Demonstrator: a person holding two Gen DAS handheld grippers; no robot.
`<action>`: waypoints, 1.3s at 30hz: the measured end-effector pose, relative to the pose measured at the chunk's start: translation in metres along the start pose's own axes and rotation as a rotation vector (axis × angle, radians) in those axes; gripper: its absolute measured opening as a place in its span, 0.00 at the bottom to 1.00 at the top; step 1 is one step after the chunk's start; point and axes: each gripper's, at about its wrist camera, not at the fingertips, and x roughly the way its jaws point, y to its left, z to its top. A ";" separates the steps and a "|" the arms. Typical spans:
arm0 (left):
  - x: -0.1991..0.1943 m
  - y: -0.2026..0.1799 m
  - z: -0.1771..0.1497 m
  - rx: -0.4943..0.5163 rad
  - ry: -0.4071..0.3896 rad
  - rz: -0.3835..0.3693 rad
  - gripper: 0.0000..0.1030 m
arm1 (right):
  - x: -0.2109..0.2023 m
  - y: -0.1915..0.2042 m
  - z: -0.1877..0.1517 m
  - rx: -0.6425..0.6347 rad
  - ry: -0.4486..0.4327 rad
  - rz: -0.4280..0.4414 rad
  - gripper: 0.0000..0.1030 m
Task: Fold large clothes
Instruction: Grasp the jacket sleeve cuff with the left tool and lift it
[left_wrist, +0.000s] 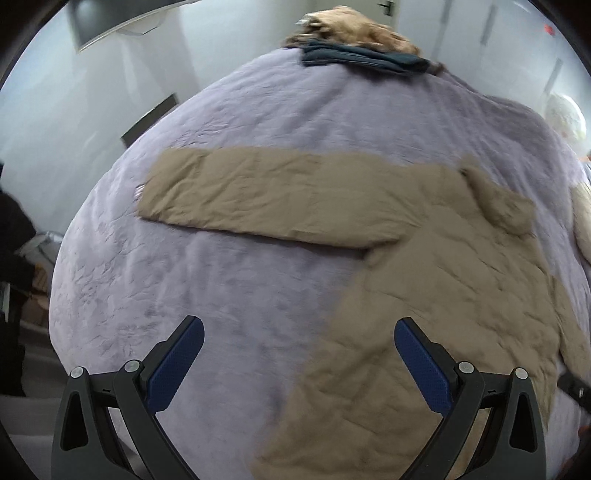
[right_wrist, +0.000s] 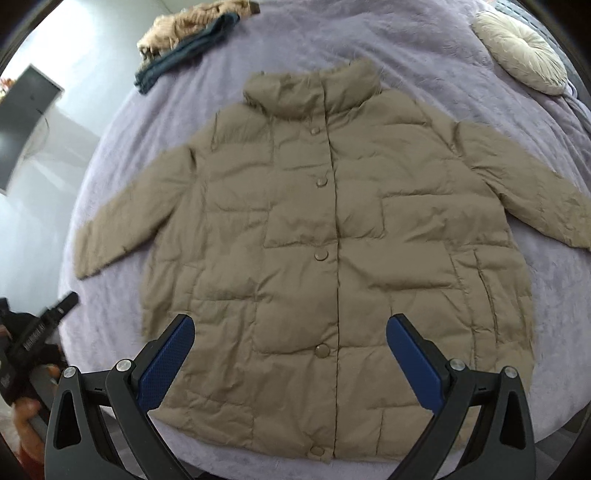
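Both tongs, left tongs (left_wrist: 299, 341) and right tongs (right_wrist: 290, 338), gape empty over the tan quilted puffer jacket (right_wrist: 325, 236) (soft, light, slippery); pinch a sleeve cuff (left_wrist: 162, 188).

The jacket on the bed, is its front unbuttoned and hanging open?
No, the jacket lies flat with its front closed, and the buttons run down the middle in a line.

The jacket (right_wrist: 325, 236) lies flat on the bed (right_wrist: 424, 48), ahead of and between the right gripper's 2 fingers (right_wrist: 166, 362). Beyond its collar, to the left, sits a pile of clothes (right_wrist: 184, 40); a cushion (right_wrist: 521, 48) lies far right.
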 end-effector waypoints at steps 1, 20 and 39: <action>0.008 0.009 0.003 -0.015 -0.008 0.005 1.00 | 0.007 0.005 0.000 -0.011 0.008 -0.004 1.00; 0.201 0.144 0.081 -0.475 -0.034 -0.264 1.00 | 0.103 0.070 0.005 -0.205 0.001 0.007 1.00; 0.156 0.137 0.141 -0.349 -0.204 -0.290 0.09 | 0.161 0.137 0.098 -0.135 -0.076 0.282 0.11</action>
